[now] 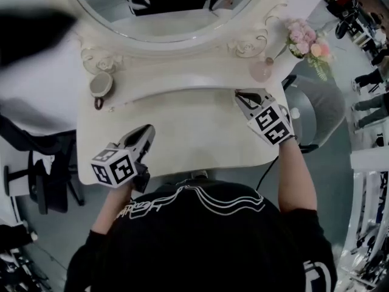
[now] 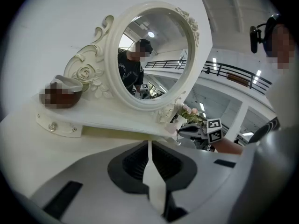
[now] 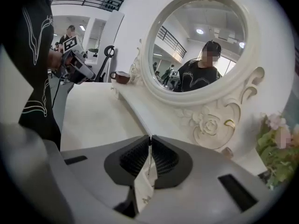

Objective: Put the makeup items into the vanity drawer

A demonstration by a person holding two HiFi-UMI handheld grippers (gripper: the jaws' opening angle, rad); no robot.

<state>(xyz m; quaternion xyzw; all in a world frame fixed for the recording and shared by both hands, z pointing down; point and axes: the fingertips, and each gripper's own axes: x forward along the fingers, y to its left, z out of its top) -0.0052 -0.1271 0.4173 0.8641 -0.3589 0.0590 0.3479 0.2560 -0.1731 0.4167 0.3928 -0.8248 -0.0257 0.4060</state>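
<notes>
The white vanity point(image 1: 182, 132) has a raised shelf under an oval mirror point(image 1: 164, 8). On the shelf's left end lies a round brownish compact point(image 1: 101, 85), also seen in the left gripper view point(image 2: 65, 85). A pale pink item point(image 1: 262, 70) stands at the shelf's right end. My left gripper point(image 1: 146, 132) hovers over the tabletop's front left; its jaws point(image 2: 149, 144) are shut with nothing between them. My right gripper point(image 1: 240, 95) is over the right side by the shelf's front edge, shut and empty point(image 3: 150, 140). A small knob point(image 2: 53, 126) shows on the shelf's front.
Pink flowers point(image 1: 309, 42) stand beyond the vanity's right corner. A grey chair point(image 1: 319, 111) is to the right and dark chairs point(image 1: 42, 163) to the left. My torso in a black shirt point(image 1: 200, 242) presses against the vanity's front edge.
</notes>
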